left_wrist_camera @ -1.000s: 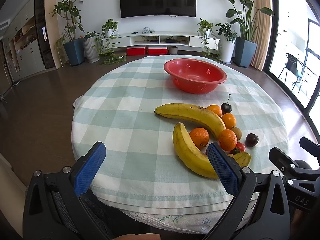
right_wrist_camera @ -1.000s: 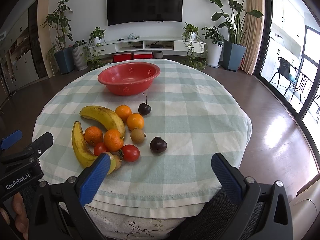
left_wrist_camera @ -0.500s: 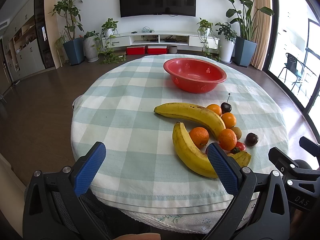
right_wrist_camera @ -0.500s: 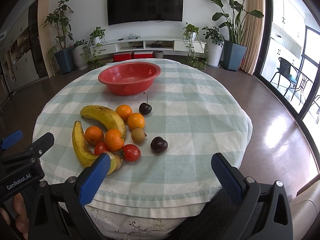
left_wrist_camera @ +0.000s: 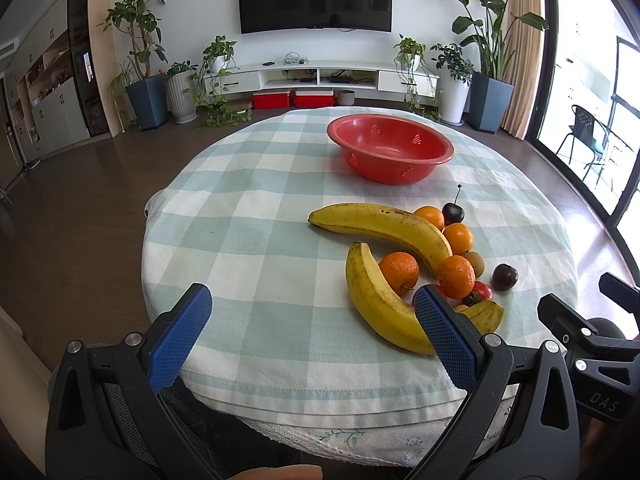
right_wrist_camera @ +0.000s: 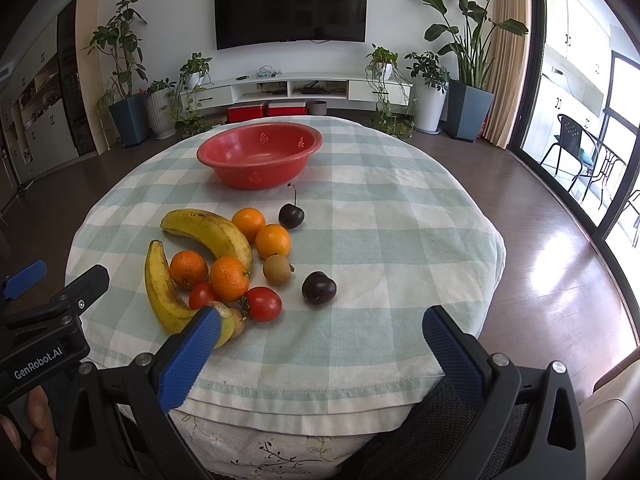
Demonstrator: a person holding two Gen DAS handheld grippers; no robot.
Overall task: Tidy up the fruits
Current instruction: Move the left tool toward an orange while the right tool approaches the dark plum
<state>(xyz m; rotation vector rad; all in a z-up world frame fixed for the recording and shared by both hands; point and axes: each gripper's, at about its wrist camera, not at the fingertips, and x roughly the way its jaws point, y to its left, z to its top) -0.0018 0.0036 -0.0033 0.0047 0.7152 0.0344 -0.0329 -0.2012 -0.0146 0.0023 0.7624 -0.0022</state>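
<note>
The left gripper (left_wrist_camera: 306, 334) hangs at the near edge of the round table, its blue pads spread wide with nothing between them. Its right pad (left_wrist_camera: 446, 338) covers the lower end of the near banana (left_wrist_camera: 374, 300) and most of a red tomato behind it. The right gripper (right_wrist_camera: 316, 354) also stands agape and empty; its left pad (right_wrist_camera: 188, 364) hides the tip of that same banana (right_wrist_camera: 164, 290) and part of a small brownish fruit (right_wrist_camera: 237, 322) too obscured to name.

Ahead of both claws and slightly between them lies the fruit cluster on the checked tablecloth (right_wrist_camera: 380, 240): a second banana (right_wrist_camera: 212, 236), four mandarins, one of them (right_wrist_camera: 229, 278) touching that banana, two tomatoes, the clearer one (right_wrist_camera: 263, 303) just ahead of the right gripper's left pad, a tan longan-like fruit (right_wrist_camera: 277, 269), a dark plum (right_wrist_camera: 319, 287) set slightly apart, and a stemmed cherry (right_wrist_camera: 291, 215) farthest out. Beyond them sits the red basin (right_wrist_camera: 260, 156), empty, with perforated walls.

The table's near edge is cut off by the gripper frames. A fingertip (left_wrist_camera: 276, 473) shows at the bottom of the left view.
</note>
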